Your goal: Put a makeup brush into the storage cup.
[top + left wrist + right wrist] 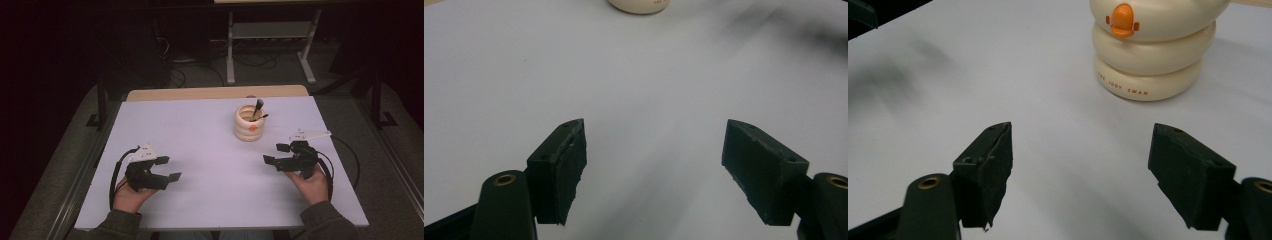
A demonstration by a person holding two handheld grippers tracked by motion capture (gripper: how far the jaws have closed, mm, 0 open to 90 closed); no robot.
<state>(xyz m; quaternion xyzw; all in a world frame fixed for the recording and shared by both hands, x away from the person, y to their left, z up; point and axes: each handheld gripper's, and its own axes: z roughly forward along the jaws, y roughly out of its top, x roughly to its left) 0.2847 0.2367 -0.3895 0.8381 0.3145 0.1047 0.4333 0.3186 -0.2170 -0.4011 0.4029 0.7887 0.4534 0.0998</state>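
Here, cup: we see a cream ringed cup (249, 125) standing upright on the far right part of the table (200, 150), with an orange beak-like knob on its side.
Brushes: we count two dark-handled brushes (257, 111) leaning inside the cup, their tips above the rim.
Cup up close: in the right gripper view we read small orange lettering on the bottom ring of the cup (1153, 47); in the left gripper view we catch just its base (639, 5) at the top edge.
Right gripper: we find the right gripper (275, 153) near the cup, on its right and closer to the person, jaws spread wide with nothing between them.
Left gripper: we find the left gripper (169, 168) well apart from the cup, at the near left, jaws likewise spread and grasping nothing.
Table: we see bare white surface under both pairs of jaws.
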